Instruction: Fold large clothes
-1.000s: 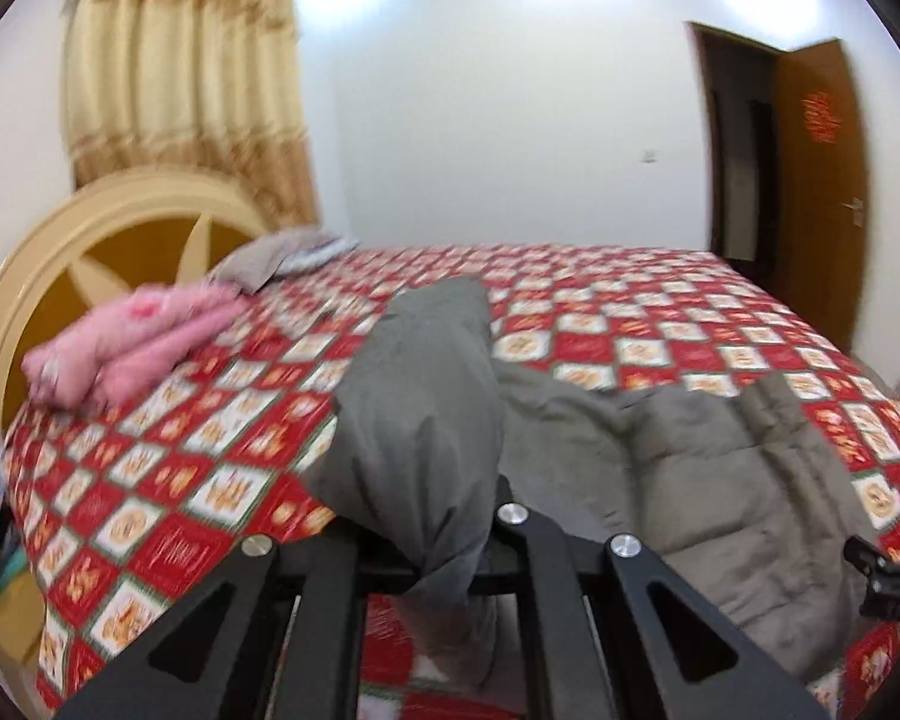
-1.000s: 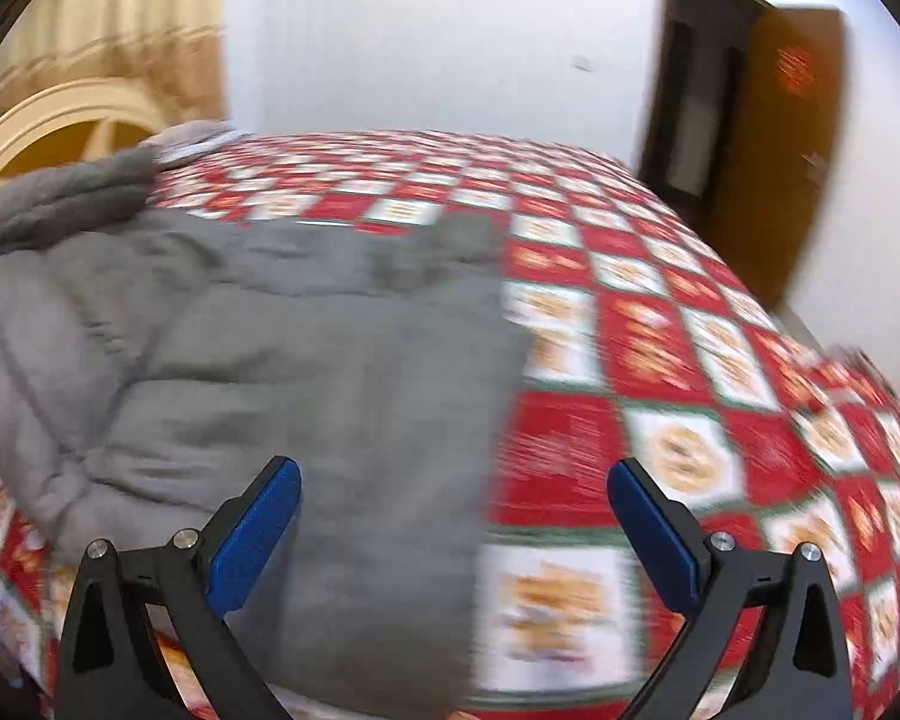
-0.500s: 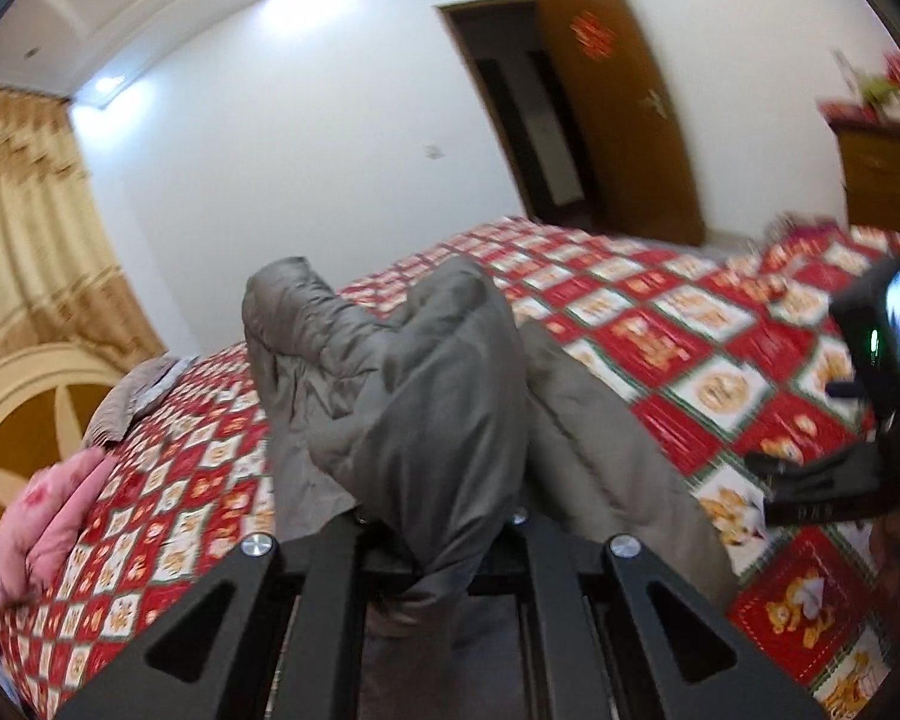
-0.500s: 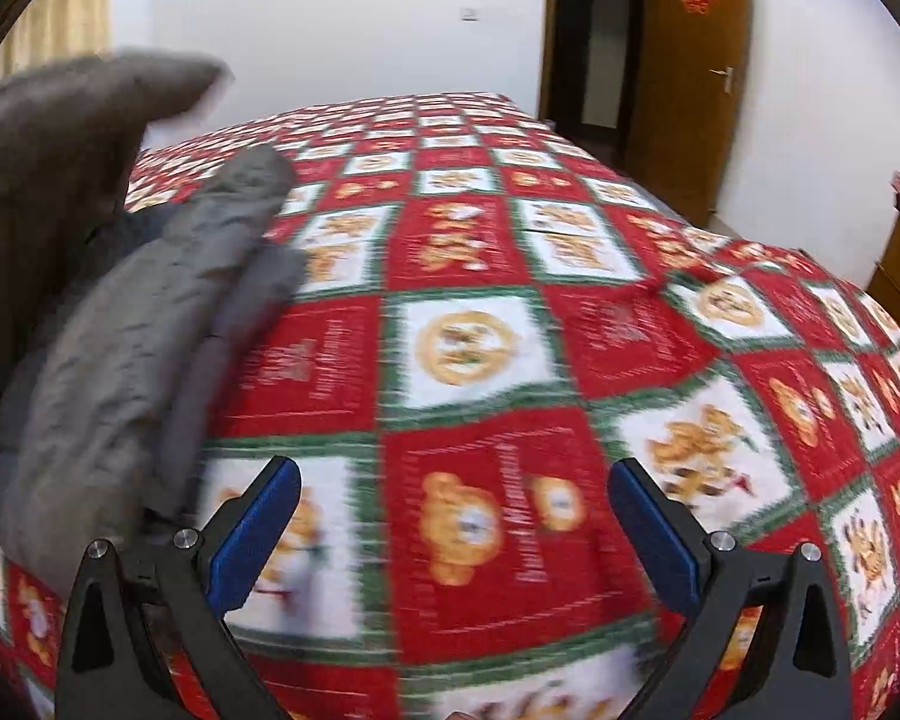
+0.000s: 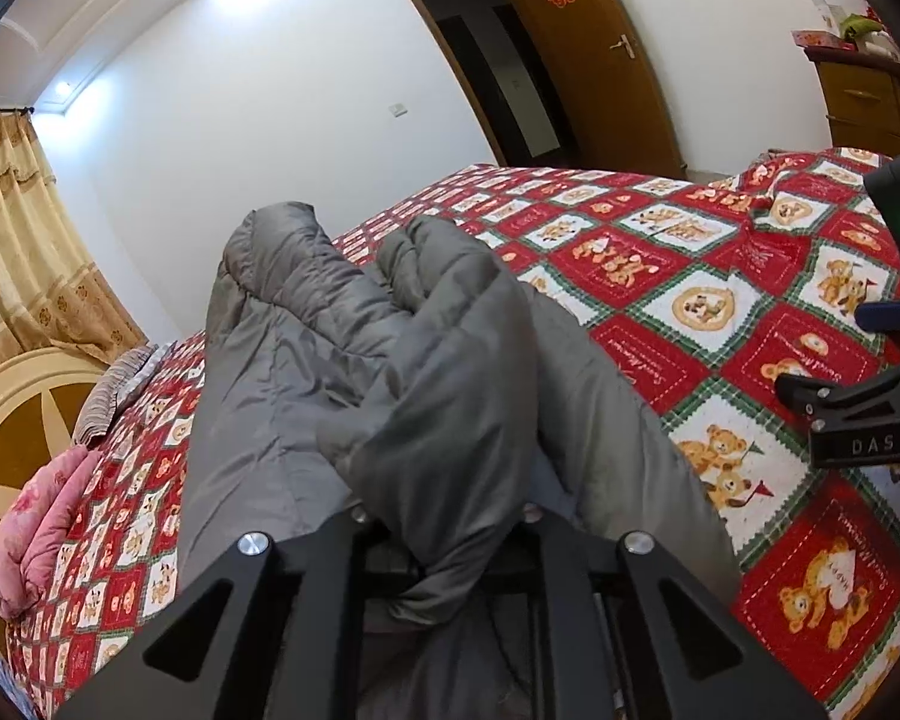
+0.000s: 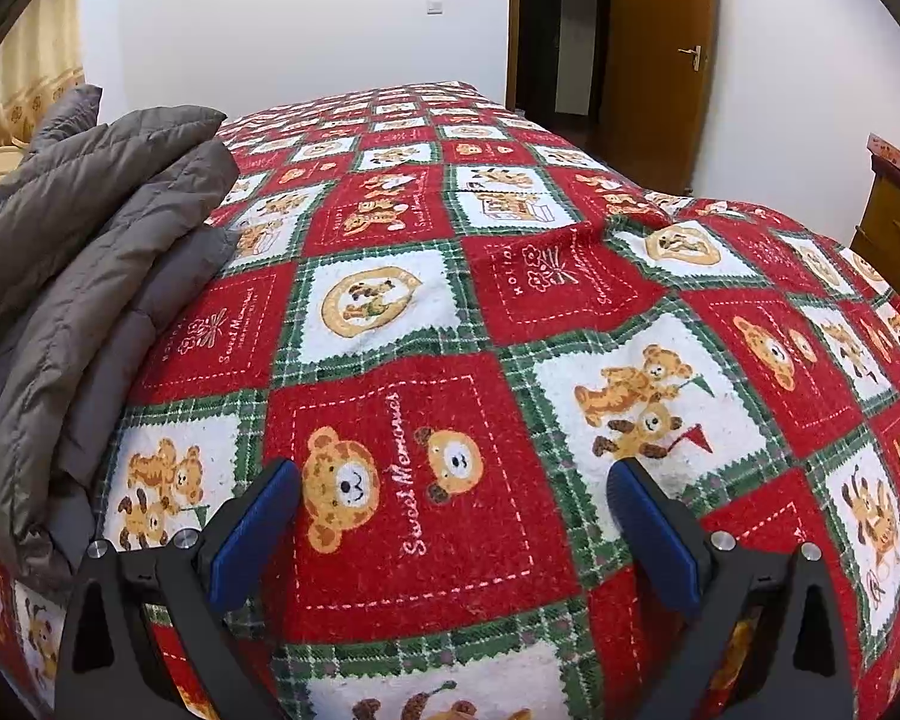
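I see the jacket (image 5: 360, 372) heaped on the bed (image 5: 690, 312) toward its left edge; a pillow (image 5: 36, 516) lies at the headboard (image 5: 6, 414) end, the door (image 6: 660, 60) beyond the far corner.

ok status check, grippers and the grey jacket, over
Left gripper clamped on a fold of the grey jacket, jaws just easing open. Right gripper open, empty, over the bedspread. Nothing in the way.

A red, white and green bear-patterned bedspread (image 6: 450, 312) fills the frame's middle, with a pink quilt (image 5: 36, 516) and cream headboard (image 5: 6, 408) at lower left, gold curtains (image 5: 24, 264) left, a brown door (image 6: 660, 60) upper right.
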A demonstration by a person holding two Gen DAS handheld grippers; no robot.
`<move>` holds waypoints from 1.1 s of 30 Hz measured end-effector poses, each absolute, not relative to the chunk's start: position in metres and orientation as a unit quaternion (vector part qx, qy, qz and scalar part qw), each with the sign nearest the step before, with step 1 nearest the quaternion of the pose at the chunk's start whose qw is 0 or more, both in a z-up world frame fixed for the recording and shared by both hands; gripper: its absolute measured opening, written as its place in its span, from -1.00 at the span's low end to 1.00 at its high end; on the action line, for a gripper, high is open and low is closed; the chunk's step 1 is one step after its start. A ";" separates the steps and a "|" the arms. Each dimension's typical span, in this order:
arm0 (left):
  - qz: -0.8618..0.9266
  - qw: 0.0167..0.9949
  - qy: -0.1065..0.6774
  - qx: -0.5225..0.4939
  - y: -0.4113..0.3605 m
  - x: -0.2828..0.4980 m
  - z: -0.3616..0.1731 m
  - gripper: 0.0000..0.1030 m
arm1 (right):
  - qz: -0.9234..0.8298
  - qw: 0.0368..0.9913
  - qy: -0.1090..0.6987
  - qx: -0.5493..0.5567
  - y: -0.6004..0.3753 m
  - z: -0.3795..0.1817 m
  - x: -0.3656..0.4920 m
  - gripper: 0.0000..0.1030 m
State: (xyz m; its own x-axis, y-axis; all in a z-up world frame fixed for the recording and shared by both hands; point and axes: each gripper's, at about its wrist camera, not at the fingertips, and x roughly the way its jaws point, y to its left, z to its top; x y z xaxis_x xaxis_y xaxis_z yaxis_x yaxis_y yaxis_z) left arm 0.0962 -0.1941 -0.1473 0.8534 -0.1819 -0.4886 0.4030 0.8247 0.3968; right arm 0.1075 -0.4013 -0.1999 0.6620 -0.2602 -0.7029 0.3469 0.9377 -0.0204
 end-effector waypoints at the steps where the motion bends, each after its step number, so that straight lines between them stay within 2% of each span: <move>1: -0.159 0.930 0.222 0.248 -0.195 0.097 -0.147 -0.68 | -0.168 0.910 0.375 0.056 -0.401 -0.200 0.107 0.97; 9: -0.146 0.930 0.218 0.259 -0.205 0.095 -0.138 -0.61 | -0.172 0.910 0.373 0.050 -0.400 -0.202 0.106 0.97; 11: -0.148 0.930 0.213 0.259 -0.208 0.093 -0.134 -0.36 | -0.172 0.911 0.373 0.050 -0.400 -0.202 0.106 0.97; 14: -0.151 0.931 0.206 0.259 -0.214 0.091 -0.129 -0.12 | -0.171 0.911 0.372 0.049 -0.399 -0.202 0.105 0.97; 22: -0.123 0.938 0.178 0.270 -0.218 0.088 -0.108 -0.05 | -0.170 0.913 0.368 0.046 -0.398 -0.202 0.105 0.97; 29: -0.109 0.950 0.153 0.248 -0.206 0.090 -0.083 0.32 | -0.170 0.914 0.365 0.043 -0.399 -0.204 0.104 0.97; 33: -0.109 0.953 0.155 0.236 -0.201 0.093 -0.079 0.33 | -0.170 0.915 0.364 0.042 -0.399 -0.203 0.104 0.97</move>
State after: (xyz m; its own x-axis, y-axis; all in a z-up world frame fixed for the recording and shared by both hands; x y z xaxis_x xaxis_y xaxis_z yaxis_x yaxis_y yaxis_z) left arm 0.0926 -0.2007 -0.0792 0.9280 -0.1348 -0.3472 0.2814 0.8645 0.4164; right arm 0.1042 -0.3986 -0.2034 0.6769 -0.2794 -0.6810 0.3409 0.9390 -0.0465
